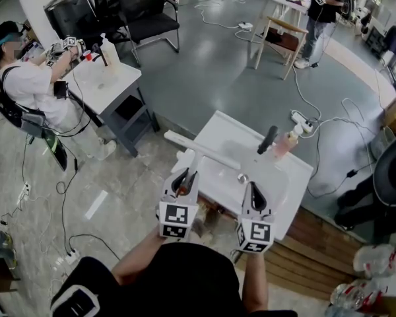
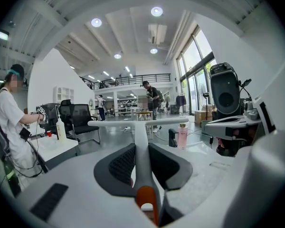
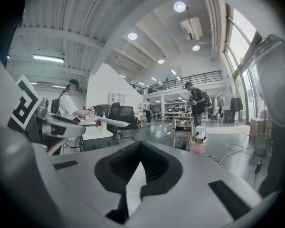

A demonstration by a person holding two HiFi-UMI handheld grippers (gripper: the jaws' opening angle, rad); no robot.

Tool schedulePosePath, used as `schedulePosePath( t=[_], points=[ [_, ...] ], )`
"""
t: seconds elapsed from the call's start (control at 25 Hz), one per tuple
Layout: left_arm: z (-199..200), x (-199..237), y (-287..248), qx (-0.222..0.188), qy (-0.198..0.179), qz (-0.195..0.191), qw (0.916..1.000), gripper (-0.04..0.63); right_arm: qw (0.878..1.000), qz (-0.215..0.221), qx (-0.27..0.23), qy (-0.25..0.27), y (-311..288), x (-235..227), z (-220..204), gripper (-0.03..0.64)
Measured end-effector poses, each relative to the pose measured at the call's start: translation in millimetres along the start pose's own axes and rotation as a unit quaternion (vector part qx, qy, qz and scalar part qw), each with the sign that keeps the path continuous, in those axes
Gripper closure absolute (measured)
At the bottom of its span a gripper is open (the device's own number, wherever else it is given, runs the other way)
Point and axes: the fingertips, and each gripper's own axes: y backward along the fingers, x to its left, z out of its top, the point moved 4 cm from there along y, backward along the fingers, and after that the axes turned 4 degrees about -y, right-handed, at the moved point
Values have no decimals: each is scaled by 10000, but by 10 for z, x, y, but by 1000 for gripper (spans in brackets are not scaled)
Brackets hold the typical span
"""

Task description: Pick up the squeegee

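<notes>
The squeegee is white and T-shaped, with a long blade (image 1: 201,149) and a handle that ends in orange (image 2: 146,196). My left gripper (image 1: 187,176) is shut on the handle, which runs straight out between its black pads (image 2: 121,165). The blade (image 2: 137,122) lies crosswise ahead of the jaws. It seems to hang just over the near left part of the white table (image 1: 277,197), one end past the table's edge. My right gripper (image 1: 253,187) hovers at the table's near edge, shut and holding nothing, its tips meeting (image 3: 140,145).
A pink bottle (image 1: 285,142) and a black upright object (image 1: 267,139) stand at the table's far side, with a small metal piece (image 1: 242,177) near my right gripper. A power strip (image 1: 302,121) and cables lie on the floor. A seated person (image 1: 33,88) works at another table (image 1: 112,78).
</notes>
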Motion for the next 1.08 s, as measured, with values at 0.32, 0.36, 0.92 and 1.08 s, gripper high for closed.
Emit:
schedulePosePath(
  t=[0.32,0.36,0.92,1.08],
  points=[
    [30,6,-25,-3,17,-24,10000,514,10000,17,18,11,-28,-3,-37,620],
    [25,3,-29,-2,21,-26,10000,514,10000,38,26,13,-30,-4,-59,620],
    [19,7,-20,1,30,-14,10000,514,10000,18,26,9,-30,36,21,620],
    [7,4,-36,14,25,-19,10000,514,10000,17,16,13,-43,24,-2,620]
  ],
)
